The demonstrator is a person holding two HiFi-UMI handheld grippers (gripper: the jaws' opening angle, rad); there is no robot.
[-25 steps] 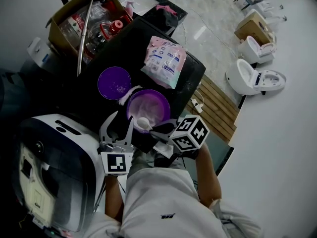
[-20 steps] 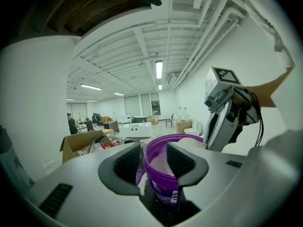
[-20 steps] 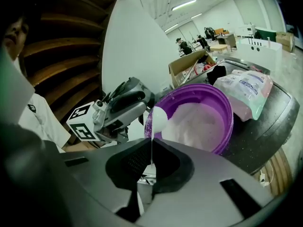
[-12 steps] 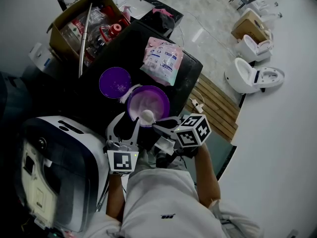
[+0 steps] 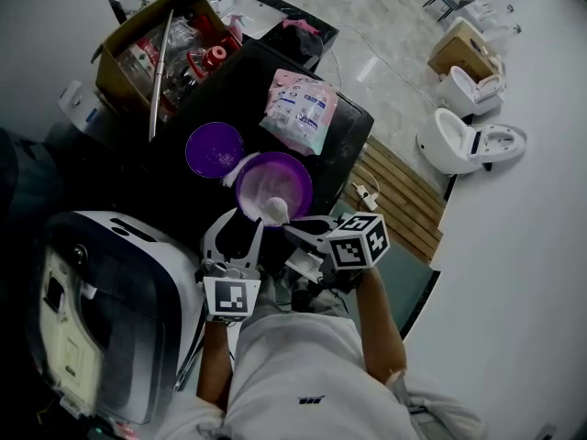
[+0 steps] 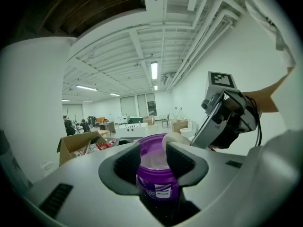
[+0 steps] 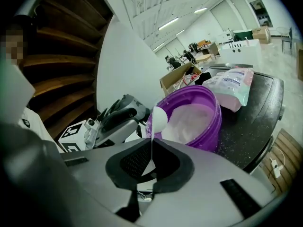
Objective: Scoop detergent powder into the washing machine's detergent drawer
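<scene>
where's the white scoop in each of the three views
Head view: centre, scoop over the purple tub's near rim, ahead of the right gripper.
Left gripper view: just right of centre, scoop at the tub's rim, above one jaw.
Right gripper view: centre, scoop bowl above the jaws, handle clamped between them.
Shared landmark: the purple tub.
</scene>
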